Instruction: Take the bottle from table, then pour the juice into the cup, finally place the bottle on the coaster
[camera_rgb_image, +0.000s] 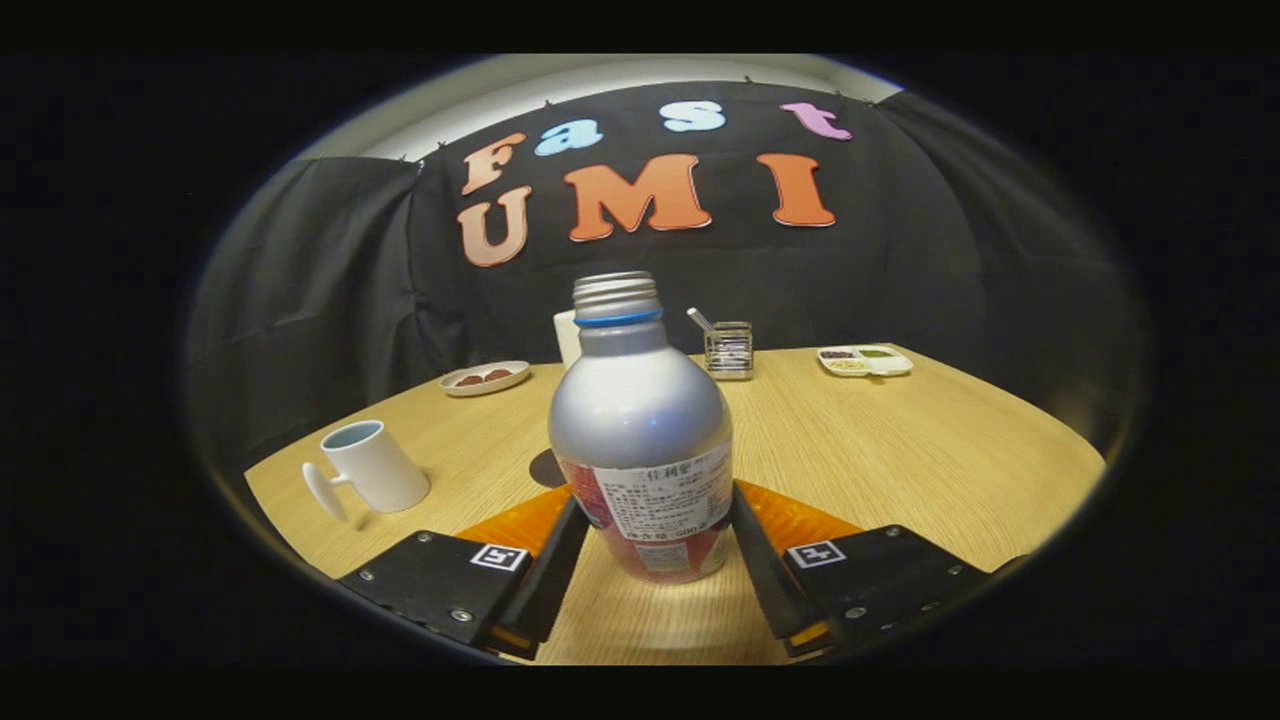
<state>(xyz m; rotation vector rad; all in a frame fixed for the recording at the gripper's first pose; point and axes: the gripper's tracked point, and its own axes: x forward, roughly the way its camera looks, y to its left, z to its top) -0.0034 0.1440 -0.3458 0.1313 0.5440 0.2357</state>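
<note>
Hand-held gripper (655, 520) clamped on bottle (640, 430), both fingers pressing lower label area. Bottle upright, cap off, base close over worktop (900, 450); contact unclear. Cup (372, 467) left of fingers, handle outward. Dark coaster (548, 468) partly hidden just behind bottle.
</note>
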